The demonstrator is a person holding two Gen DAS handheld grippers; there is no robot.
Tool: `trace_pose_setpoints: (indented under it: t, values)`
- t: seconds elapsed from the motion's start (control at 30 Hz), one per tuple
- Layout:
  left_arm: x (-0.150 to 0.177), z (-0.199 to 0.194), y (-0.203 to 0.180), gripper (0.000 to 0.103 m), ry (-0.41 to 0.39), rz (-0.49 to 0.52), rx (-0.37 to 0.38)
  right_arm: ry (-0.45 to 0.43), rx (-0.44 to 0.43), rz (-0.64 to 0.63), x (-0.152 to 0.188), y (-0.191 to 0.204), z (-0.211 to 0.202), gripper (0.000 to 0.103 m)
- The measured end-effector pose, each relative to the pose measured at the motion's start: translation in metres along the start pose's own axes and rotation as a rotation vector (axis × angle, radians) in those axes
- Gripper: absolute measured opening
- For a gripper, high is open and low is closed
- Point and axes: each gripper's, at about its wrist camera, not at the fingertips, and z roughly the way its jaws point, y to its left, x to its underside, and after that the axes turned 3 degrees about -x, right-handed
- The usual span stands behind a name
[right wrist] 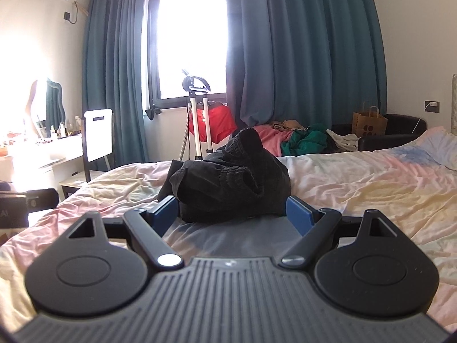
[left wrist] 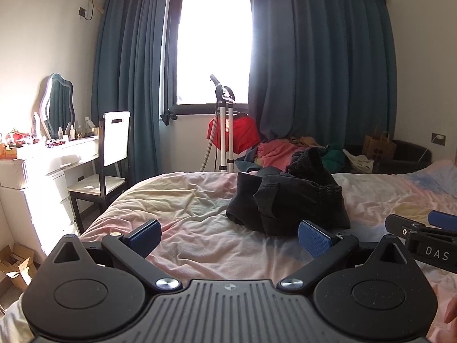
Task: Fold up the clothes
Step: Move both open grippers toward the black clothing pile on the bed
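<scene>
A crumpled black garment [left wrist: 288, 200] lies in a heap on the pastel tie-dye bed sheet [left wrist: 185, 200]. In the left wrist view my left gripper [left wrist: 228, 237] is open wide just above the sheet, with nothing between its blue pads; the heap is ahead and slightly to the right. My right gripper [left wrist: 417, 224] comes in from the right edge. In the right wrist view the right gripper [right wrist: 232, 211] is open, and the near edge of the black garment [right wrist: 228, 183] lies between its fingertips. I do not see the pads pressing on it.
Beyond the bed's far side lies a pile of pink and green clothes [right wrist: 297, 140]. A red garment hangs on a steamer stand [left wrist: 237, 134] by the window. A white-backed chair [left wrist: 114, 143] and a cluttered dressing table [left wrist: 57, 148] stand on the left. A paper bag [left wrist: 378, 145] rests on a dark seat.
</scene>
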Motion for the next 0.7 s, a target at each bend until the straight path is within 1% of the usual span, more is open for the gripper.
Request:
trace_pose_setpoints:
  t: [0.53, 0.7]
  values:
    - [0.0053, 0.0064, -0.0023, 0.103, 0.000, 0.004, -0.022, -0.013, 0.008, 0.016, -0.0003, -0.0021, -0.0038, 0.085]
    - [0.0075, 0.0081, -0.0008, 0.103, 0.002, -0.008, -0.007, -0.012, 0.005, 0.021, -0.0008, -0.0024, -0.0041, 0.085]
